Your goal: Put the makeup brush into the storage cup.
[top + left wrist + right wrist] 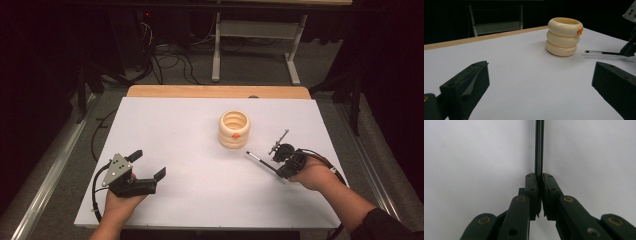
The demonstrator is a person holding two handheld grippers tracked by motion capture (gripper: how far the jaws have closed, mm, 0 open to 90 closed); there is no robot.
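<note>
A cream holder (pixel 234 129) made of three stacked rings, with a small orange knob on its side, stands upright right of the table's middle; the left gripper view has the holder (pixel 563 37) at upper right. My right gripper (pixel 276 167) is shut on a thin black brush (pixel 260 160) whose tip points toward the holder's base, a short way off it. The right gripper view has the jaws of the right gripper (pixel 539 178) pinching the brush handle (pixel 539 147). My left gripper (pixel 149 164) rests open at the front left, nothing between its jaws (pixel 539 85).
A white sheet (pixel 175 130) covers the table, with a wooden edge (pixel 215 91) along the far side. Beyond it, a white table frame (pixel 255 30) and cables (pixel 170 60) stand on the floor. The other gripper (pixel 629 47) shows at the right edge of the left gripper view.
</note>
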